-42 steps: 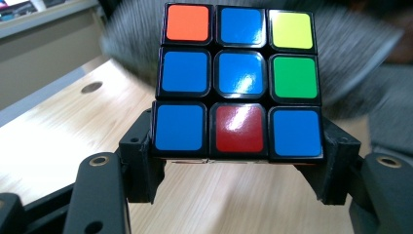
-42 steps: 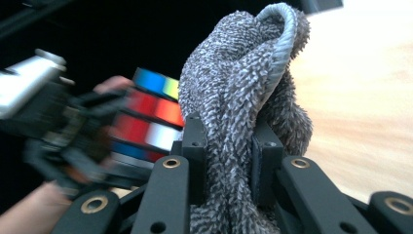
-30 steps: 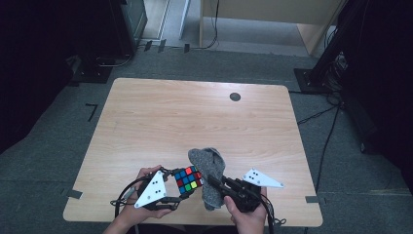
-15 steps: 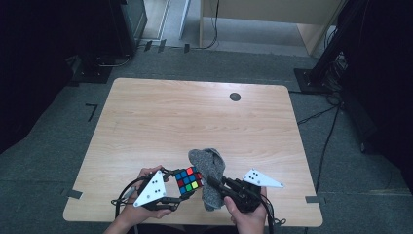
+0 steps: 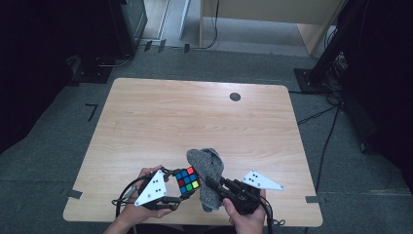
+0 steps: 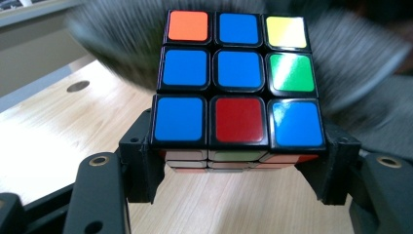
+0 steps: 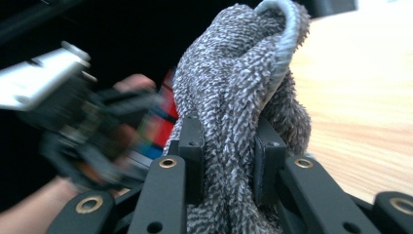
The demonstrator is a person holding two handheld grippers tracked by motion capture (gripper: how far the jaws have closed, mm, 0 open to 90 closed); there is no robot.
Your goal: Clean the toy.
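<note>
High view shows the tabletop [image 5: 195,117], its near edge partly hidden by the person's hands. At about 6 o'clock the grey cloth [image 5: 207,170] hangs pinched in the right gripper [image 5: 214,187] jaws, its lower end cut off in the right gripper view. Touching it at 9 o'clock, the puzzle cube [image 5: 187,180] sits clamped in the left gripper [image 5: 180,192] jaws, its underside hidden.
</note>
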